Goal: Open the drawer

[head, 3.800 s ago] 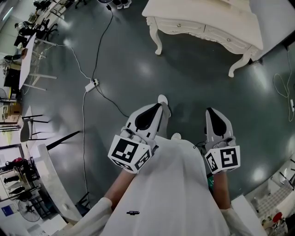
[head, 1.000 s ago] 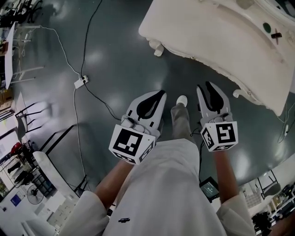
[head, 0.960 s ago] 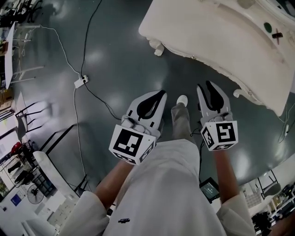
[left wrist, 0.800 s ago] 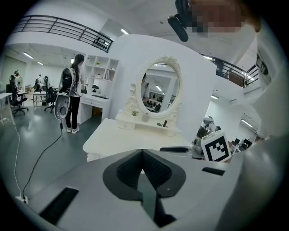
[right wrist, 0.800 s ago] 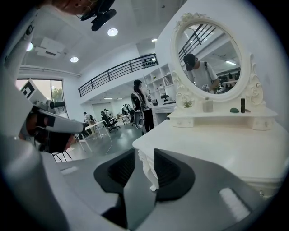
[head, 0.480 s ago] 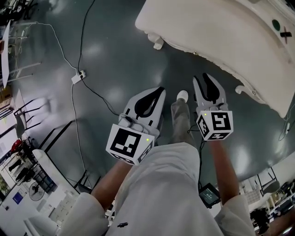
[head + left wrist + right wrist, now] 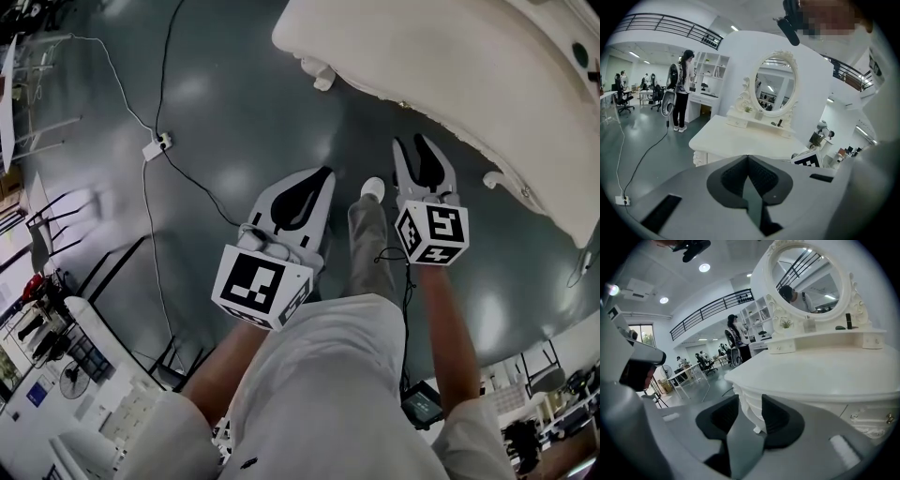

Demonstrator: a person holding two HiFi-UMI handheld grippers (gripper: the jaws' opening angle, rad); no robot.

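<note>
A white dressing table [image 7: 450, 66] fills the top right of the head view. Its drawer front [image 7: 867, 416] with small knobs shows under the tabletop at the right gripper view's lower right. My right gripper [image 7: 421, 142] hangs just short of the table's edge; its jaws have just been opening and stand apart with nothing between them, the table's corner leg [image 7: 749, 411] visible beyond the gap. My left gripper [image 7: 325, 172] is further left over the floor, its jaws shut on nothing, pointing at the table [image 7: 740, 140] and its oval mirror [image 7: 774, 89].
A black cable runs to a white power strip [image 7: 153, 146] on the dark floor at left. The person's leg and white shoe [image 7: 372, 189] lie between the grippers. Desks and chairs [image 7: 37, 234] line the left edge. Someone stands [image 7: 683, 91] beside a far desk.
The table has drawn closer and larger in the head view. Both grippers have dropped, the right one more and towards the table's edge, and its jaws have spread wider.
</note>
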